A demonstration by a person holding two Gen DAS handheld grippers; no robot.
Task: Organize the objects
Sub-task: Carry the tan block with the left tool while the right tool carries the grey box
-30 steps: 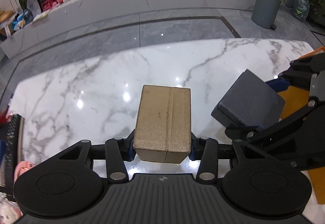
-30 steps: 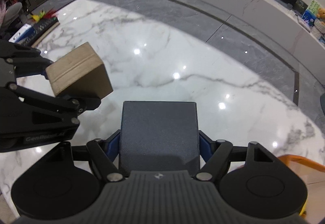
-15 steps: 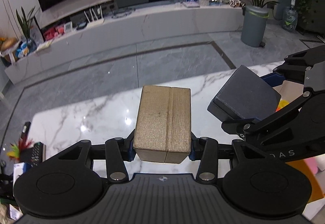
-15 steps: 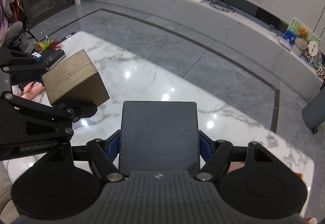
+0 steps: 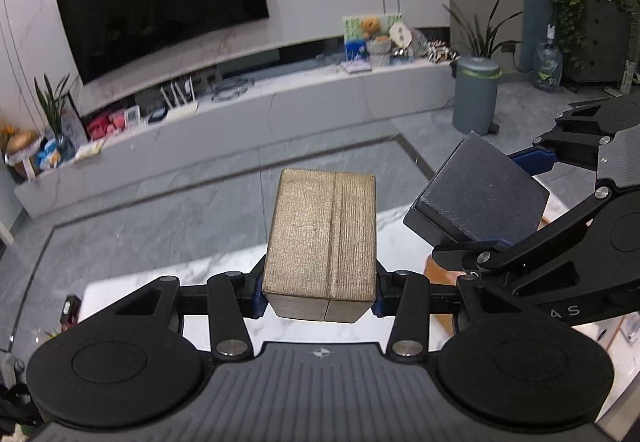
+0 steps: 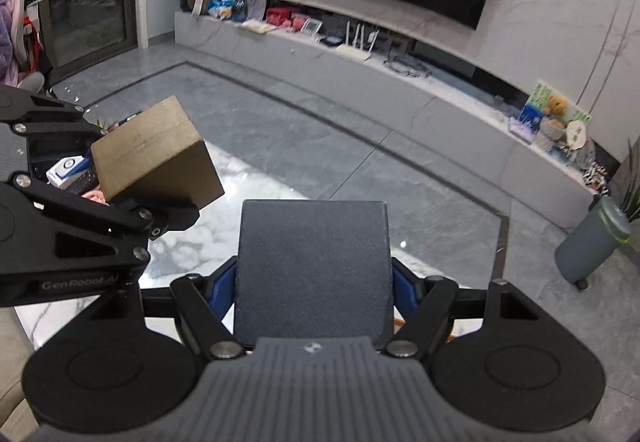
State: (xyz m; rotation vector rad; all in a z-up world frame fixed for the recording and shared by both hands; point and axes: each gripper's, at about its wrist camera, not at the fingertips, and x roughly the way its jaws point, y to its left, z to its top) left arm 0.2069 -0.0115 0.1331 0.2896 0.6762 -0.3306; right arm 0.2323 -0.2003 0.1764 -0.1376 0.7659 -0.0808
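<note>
My left gripper (image 5: 320, 298) is shut on a tan cardboard-coloured block (image 5: 322, 242) and holds it up in the air above the white marble table (image 5: 192, 270). My right gripper (image 6: 314, 290) is shut on a dark grey block (image 6: 314, 270), also held up in the air. In the left wrist view the dark grey block (image 5: 476, 193) is just to the right of the tan one. In the right wrist view the tan block (image 6: 156, 155) is at the left, in the left gripper.
An orange tray edge (image 5: 440, 274) shows under the right gripper. Small items lie at the table's left end (image 6: 68, 165). Beyond the table are grey floor, a long TV bench (image 5: 260, 105) and a grey bin (image 5: 476, 93).
Both grippers have tilted up and risen with their blocks; the views now show the room and TV wall and far less table. Both grips are unchanged.
</note>
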